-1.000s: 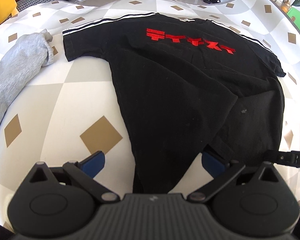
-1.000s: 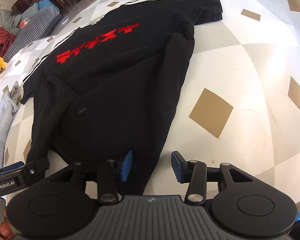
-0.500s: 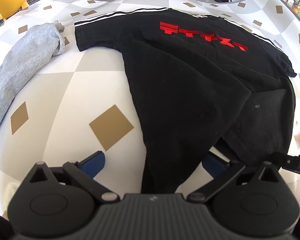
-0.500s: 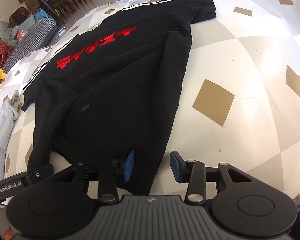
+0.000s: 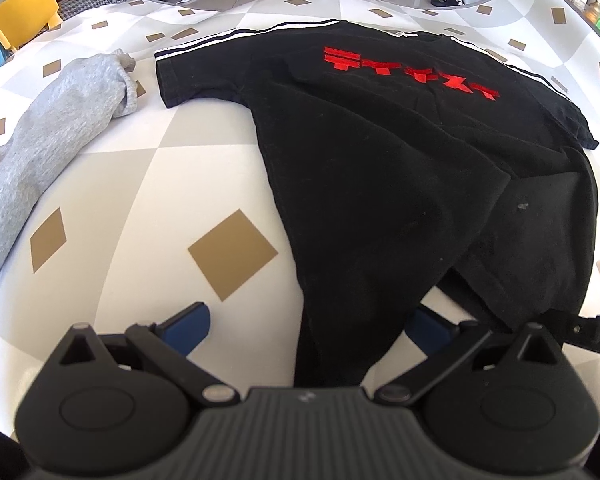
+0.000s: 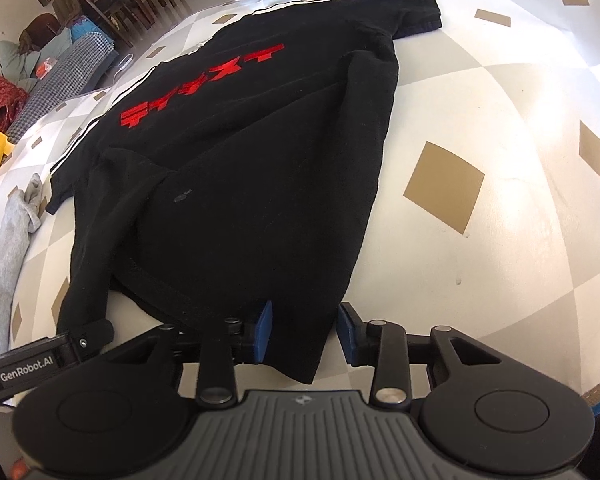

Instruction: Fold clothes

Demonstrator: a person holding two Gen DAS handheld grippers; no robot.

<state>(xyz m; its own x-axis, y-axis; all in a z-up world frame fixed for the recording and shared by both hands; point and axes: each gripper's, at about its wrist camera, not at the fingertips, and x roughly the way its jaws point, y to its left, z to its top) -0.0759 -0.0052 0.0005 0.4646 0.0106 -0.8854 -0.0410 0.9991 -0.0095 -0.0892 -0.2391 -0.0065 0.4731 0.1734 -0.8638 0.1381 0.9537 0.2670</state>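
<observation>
Here the black T-shirt (image 5: 380,184) with red lettering lies rumpled, its hem between each open hand-held gripper's (image 6: 304,332) blue pads.

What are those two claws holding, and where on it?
Nothing yet. The right gripper has been closing around the shirt's bottom hem, pads not yet pressing. The left gripper stands wide open astride the same hem.

Table (image 5: 148,184) (diamond-patterned): T-shirt (image 5: 380,168), sweatshirt (image 5: 52,128).

left gripper (image 5: 306,330) fingers wide, right gripper (image 6: 304,332) fingers narrowing
</observation>
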